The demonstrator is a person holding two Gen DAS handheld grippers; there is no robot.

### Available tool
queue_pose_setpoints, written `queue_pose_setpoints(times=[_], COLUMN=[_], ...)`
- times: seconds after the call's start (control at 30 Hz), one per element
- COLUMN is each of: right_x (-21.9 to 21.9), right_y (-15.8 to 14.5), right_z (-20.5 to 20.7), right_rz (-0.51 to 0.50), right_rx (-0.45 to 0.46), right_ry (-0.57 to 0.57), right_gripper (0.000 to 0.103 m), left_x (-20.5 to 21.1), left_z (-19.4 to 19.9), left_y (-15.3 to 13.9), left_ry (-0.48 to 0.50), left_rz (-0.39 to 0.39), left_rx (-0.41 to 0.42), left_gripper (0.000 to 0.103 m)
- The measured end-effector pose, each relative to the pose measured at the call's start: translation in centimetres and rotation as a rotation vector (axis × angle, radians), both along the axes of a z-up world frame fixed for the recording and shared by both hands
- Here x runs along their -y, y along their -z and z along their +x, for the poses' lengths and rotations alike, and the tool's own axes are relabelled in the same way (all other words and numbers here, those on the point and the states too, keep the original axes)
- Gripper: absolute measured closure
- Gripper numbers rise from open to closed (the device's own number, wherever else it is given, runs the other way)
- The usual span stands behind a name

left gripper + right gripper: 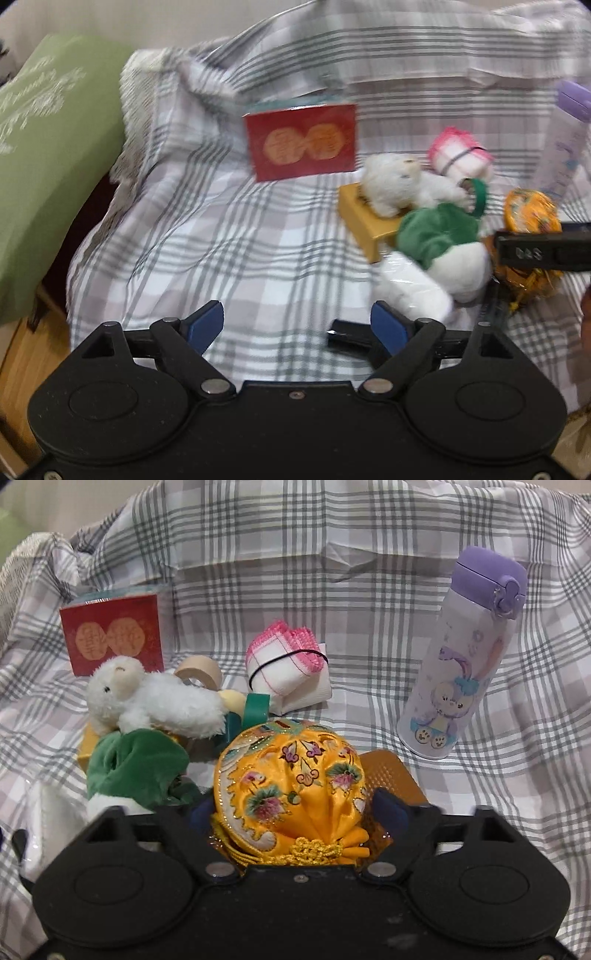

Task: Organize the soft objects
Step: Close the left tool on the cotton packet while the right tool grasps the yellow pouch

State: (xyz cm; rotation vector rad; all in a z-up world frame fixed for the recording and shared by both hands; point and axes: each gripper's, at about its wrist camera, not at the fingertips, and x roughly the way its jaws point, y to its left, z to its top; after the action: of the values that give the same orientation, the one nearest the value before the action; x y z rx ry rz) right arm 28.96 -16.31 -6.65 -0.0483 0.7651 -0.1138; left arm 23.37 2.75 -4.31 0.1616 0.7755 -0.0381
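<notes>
The right gripper (291, 808) has its blue-padded fingers (393, 810) set on either side of a round yellow embroidered satin pouch (291, 790) with a gold knotted cord. The pads sit at the pouch's flanks, though whether they are pressing it or only bracketing it cannot be told from here. The pouch rests on the grey-and-lilac checked cloth (369, 609), partly over a flat gold textured card (391, 771).

Just to its left lies a white plush toy in a green velvet garment (136, 768), and above that a fluffy white plush lamb (155, 698) sprawls across a mustard-yellow box (365, 221). Behind them lies a folded white cloth bundle with pink trim, bound by a black elastic (288, 668), beside a roll of beige tape (199, 672) and a green ring-shaped strap (256, 705). A red card with gold emblems (114, 637) stands against the draped cloth at the back left; a tall white bottle with a purple lid and a cartoon rabbit (465, 657) leans at the right.

The left gripper (295, 325) hovers over bare checked cloth with its blue pads (207, 325) spread wide apart, holding nothing — the pile of soft toys lies off to its right. A green printed cushion (48, 147) sits at the far left.
</notes>
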Motion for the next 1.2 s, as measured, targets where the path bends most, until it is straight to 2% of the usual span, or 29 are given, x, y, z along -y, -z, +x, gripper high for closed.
queue_pose_setpoints(times=[0.03, 0.1, 0.2, 0.27, 0.33, 0.57, 0.77, 0.83, 0.87, 0.97, 1.07, 1.2], right_x=[0.0, 0.0, 0.4, 0.8, 1.2, 2.6, 3.0, 3.1, 3.2, 3.2, 3.3, 3.3], right_y=[-0.1, -0.4, -0.9, -1.6, -2.4, -3.8, -3.8, -3.8, -3.8, -4.1, -4.6, -5.7], right_z=[0.0, -0.1, -0.7, -1.4, -2.1, -4.0, -4.8, -5.0, -5.2, -5.9, -6.8, -8.7], right_rz=[0.008, 0.001, 0.009, 0.024, 0.033, 0.058, 0.072, 0.079, 0.085, 0.088, 0.093, 0.101], right_rx=[-0.001, -0.002, 0.018, 0.044, 0.066, 0.089, 0.072, 0.066, 0.065, 0.068, 0.075, 0.094], right_ry=[-0.011, -0.017, -0.011, -0.002, 0.003, 0.013, 0.03, 0.033, 0.035, 0.04, 0.047, 0.053], right_gripper=[0.04, 0.042, 0.043, 0.043, 0.043, 0.043, 0.042, 0.042, 0.042, 0.043, 0.042, 0.042], left_x=[0.4, 1.3, 2.7, 3.5, 4.0, 6.1, 6.4, 6.3, 6.1, 5.3, 4.6, 4.1], left_z=[-0.1, -0.5, -0.7, -0.4, 0.0, 2.1, 2.5, 3.0, 3.2, 3.8, 3.5, 1.6], left_y=[0.0, 0.1, 0.4, 0.9, 1.5, 2.2, 3.0, 3.3, 3.4, 3.1, 2.0, -0.7], left_ry=[0.023, 0.075, 0.148, 0.19, 0.238, 0.313, 0.306, 0.302, 0.299, 0.272, 0.218, 0.143], left_rz=[0.01, 0.03, 0.074, 0.103, 0.108, 0.121, 0.09, 0.06, 0.04, -0.042, -0.078, -0.066], left_rx=[0.01, 0.032, 0.06, 0.064, 0.052, 0.02, -0.026, -0.054, -0.073, -0.114, -0.111, -0.061], left_gripper=[0.019, 0.018, 0.013, 0.013, 0.013, 0.012, 0.013, 0.027, 0.039, 0.047, 0.048, 0.048])
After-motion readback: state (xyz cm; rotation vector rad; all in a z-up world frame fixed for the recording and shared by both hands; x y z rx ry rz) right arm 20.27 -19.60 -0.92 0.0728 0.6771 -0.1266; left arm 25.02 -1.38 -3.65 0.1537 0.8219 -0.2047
